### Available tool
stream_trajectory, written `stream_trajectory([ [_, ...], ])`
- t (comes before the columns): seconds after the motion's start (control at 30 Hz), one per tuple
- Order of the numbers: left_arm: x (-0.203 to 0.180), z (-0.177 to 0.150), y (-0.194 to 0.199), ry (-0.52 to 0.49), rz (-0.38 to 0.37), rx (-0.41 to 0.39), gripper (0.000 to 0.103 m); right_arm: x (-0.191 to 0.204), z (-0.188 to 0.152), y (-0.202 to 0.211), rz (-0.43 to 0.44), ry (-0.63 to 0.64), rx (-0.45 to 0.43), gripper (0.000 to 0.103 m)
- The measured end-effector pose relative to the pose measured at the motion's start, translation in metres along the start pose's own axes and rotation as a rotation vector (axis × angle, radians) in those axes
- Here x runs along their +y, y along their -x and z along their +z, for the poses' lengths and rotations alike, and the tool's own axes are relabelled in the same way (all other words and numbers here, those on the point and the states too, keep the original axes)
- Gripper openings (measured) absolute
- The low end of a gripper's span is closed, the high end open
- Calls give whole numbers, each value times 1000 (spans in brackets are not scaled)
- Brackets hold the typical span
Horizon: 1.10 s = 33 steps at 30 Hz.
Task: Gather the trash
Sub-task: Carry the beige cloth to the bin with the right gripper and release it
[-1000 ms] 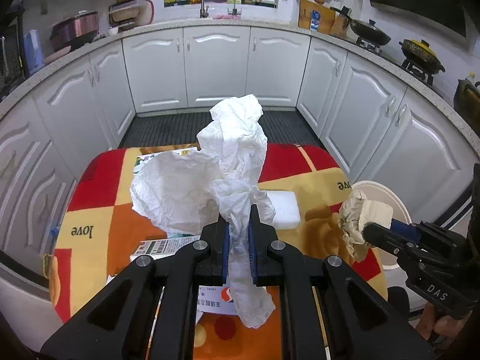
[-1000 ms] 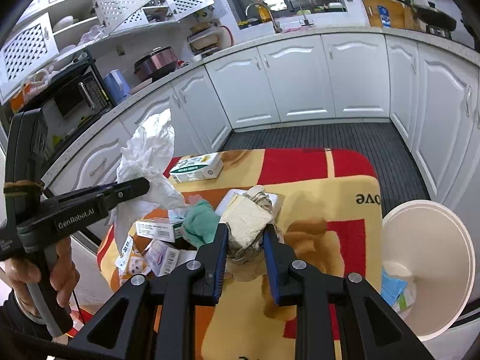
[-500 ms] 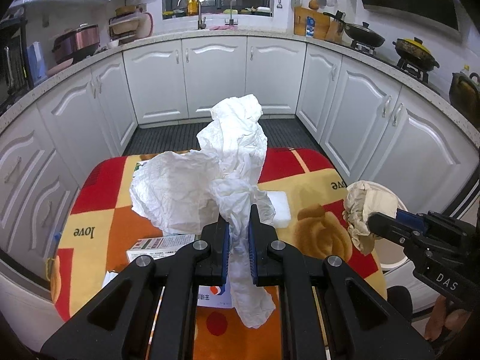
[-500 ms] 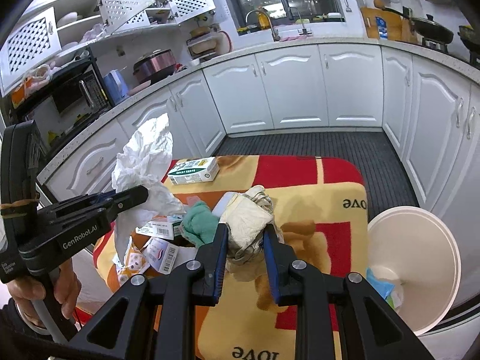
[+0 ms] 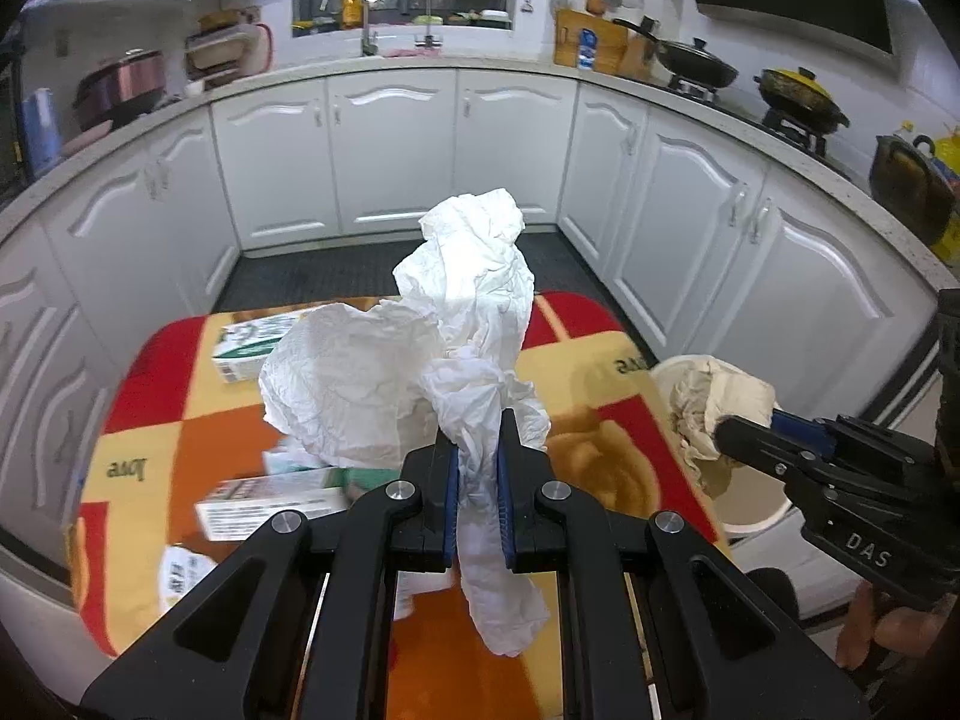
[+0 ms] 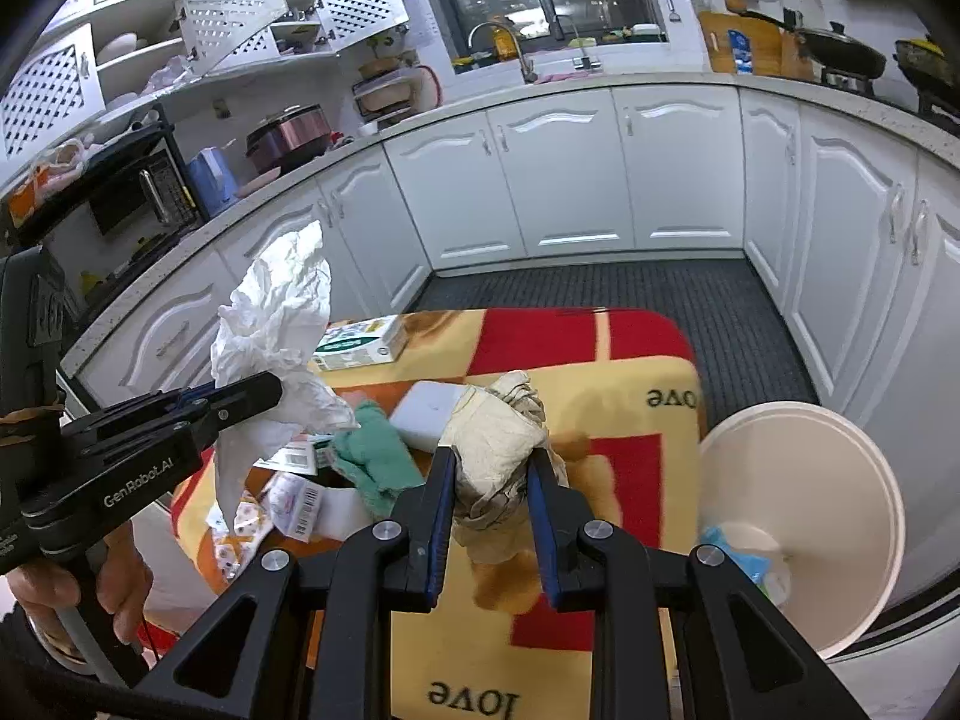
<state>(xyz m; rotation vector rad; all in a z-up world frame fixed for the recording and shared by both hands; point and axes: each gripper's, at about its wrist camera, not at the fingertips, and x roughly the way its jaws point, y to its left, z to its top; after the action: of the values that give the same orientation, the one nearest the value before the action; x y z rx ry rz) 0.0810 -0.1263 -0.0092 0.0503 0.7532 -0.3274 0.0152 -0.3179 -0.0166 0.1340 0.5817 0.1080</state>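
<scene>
Your left gripper (image 5: 477,483) is clamped on a crumpled white paper sheet (image 5: 420,372), and your right gripper (image 6: 489,504) is clamped on a beige paper wad (image 6: 492,450); both pieces hang above the table with the red and yellow cloth (image 6: 636,372), to the left of the white bin (image 6: 840,438) that stands just beside the table edge. I think both papers are very light, soft and not fragile, so they need little force, but the white sheet is loose and big, and a part hangs below the jaws, so it can catch on the bin rim. You hold it at its twisted middle, which seems a good place. The wad is compact and should fall straight. On the table, left of the bin, I count one green cloth (image 6: 375,453), one white flat block (image 6: 429,411), one green and white carton (image 6: 360,345), and several small printed boxes and wrappers (image 6: 288,501); their exact number I cannot tell. Inside the bin some blue and white trash (image 6: 741,552) already lies.
</scene>
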Motion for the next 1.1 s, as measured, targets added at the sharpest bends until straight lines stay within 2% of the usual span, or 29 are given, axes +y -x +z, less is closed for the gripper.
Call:
stream_trajectory([
  [0.2,-27,3,-10,-29,-71,13,8,-27,-5,7,-53,-37,-3,22],
  [0.53,-91,8,-57,-74,-220,125,8,-102,-21,10,-185,-132,37,22],
  [0.9,-157,8,-126,-103,-284,209,11,-188,-46,-13,-298,-278,123,22],
  [1.0,-164,8,-141,-99,-286,224,29,-197,-50,-18,-307,-293,140,23],
  [1.07,-167,7,-148,-89,-292,234,49,-201,-51,-19,-315,-290,145,31],
  [1.1,-165,7,-149,-84,-293,233,53,-203,-52,-19,-321,-287,144,44],
])
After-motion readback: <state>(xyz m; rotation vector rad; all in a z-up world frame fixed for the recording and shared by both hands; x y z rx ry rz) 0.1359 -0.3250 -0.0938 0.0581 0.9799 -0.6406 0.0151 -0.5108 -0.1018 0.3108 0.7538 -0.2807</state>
